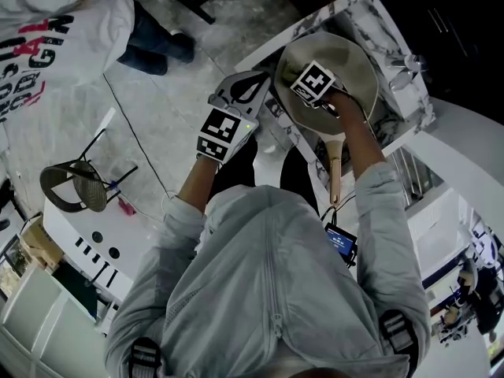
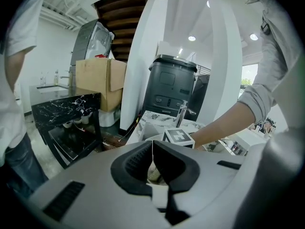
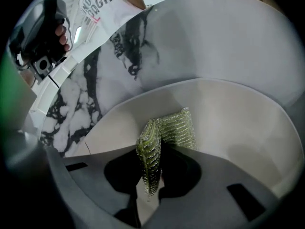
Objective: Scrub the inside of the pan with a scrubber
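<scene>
**Right tongs scrub, left tongs wait**

Right tongs work above the marbled surface, inside the pale pan, and are clamped on the green mesh scrubber. Its free end seems to press on the pan's inner wall. I judge the scrubbing is in progress. The next move needs steady pressure and a sweep around the inside. Left tongs are closed, near the rim.

On my feed the scrubber is glittery green-and-silver mesh against the cream pan, with the white, black-veined marble counter at left.
</scene>
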`<control>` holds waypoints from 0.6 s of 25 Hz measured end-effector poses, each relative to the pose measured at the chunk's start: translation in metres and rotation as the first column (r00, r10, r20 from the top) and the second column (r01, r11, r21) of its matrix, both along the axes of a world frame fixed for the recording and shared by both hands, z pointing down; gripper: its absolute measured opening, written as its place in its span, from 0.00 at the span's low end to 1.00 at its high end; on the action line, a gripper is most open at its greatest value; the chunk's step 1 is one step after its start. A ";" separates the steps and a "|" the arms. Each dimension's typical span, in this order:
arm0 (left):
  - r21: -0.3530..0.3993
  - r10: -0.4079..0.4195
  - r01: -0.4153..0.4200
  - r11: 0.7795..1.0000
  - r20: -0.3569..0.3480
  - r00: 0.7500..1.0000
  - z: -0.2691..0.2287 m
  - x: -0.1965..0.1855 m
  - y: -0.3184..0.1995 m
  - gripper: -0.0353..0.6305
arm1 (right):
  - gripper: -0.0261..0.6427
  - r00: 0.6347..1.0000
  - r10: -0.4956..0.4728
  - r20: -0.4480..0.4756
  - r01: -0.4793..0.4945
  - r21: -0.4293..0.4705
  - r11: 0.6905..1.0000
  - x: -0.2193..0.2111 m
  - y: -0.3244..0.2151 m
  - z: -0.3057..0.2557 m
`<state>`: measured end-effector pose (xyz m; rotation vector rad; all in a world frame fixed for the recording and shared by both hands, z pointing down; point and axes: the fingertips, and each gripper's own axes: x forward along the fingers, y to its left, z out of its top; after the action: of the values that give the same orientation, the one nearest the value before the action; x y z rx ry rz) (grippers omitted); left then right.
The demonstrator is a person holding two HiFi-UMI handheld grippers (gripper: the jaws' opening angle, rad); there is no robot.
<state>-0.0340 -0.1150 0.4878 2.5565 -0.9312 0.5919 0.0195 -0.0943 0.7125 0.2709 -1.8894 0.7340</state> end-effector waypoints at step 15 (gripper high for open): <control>-0.002 0.004 -0.004 1.000 0.003 1.000 0.000 -0.003 0.016 0.09 | 0.17 0.979 -0.205 0.002 0.200 -0.236 0.951 0.015 0.069 -0.009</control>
<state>-0.0371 -0.0986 0.4874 2.5572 -0.9263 0.5978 0.0345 -0.0249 0.7039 -0.0643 -1.7576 0.8015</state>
